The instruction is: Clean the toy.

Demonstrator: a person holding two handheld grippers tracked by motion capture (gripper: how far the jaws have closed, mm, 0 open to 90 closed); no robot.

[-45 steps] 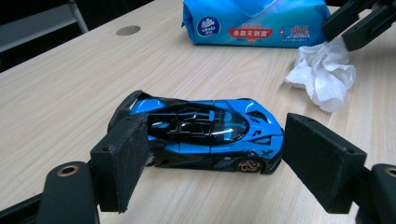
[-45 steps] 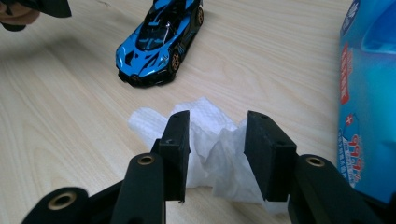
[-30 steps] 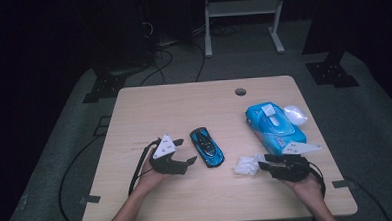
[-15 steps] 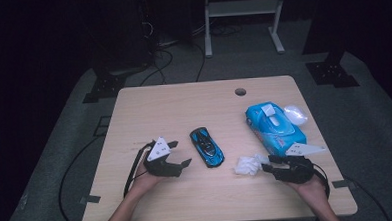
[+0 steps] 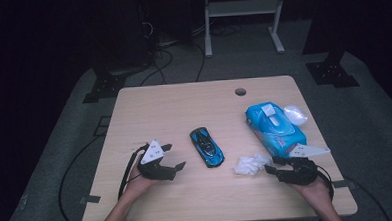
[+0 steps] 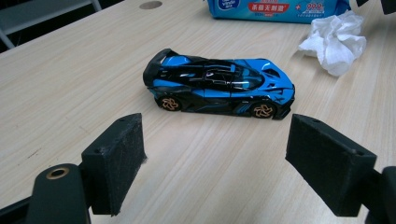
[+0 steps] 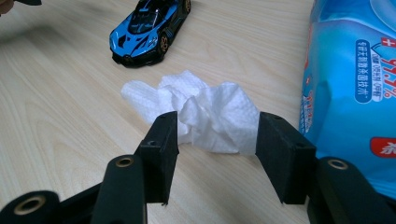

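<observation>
Both grippers have drawn back toward six o'clock: the left gripper [image 5: 171, 157], jaws wide apart, now faces the car [image 5: 206, 146] at table centre, while the right gripper [image 5: 272, 165] closes around the wipe [image 5: 251, 164] at four o'clock, seemingly ready to clean the car.

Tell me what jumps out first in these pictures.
The blue toy car stands mid-table, straight ahead of the open left gripper. To its right lies a crumpled white wipe, with the right gripper set around it, fingers at either side. A blue wipes pack lies beyond on the wooden table.
</observation>
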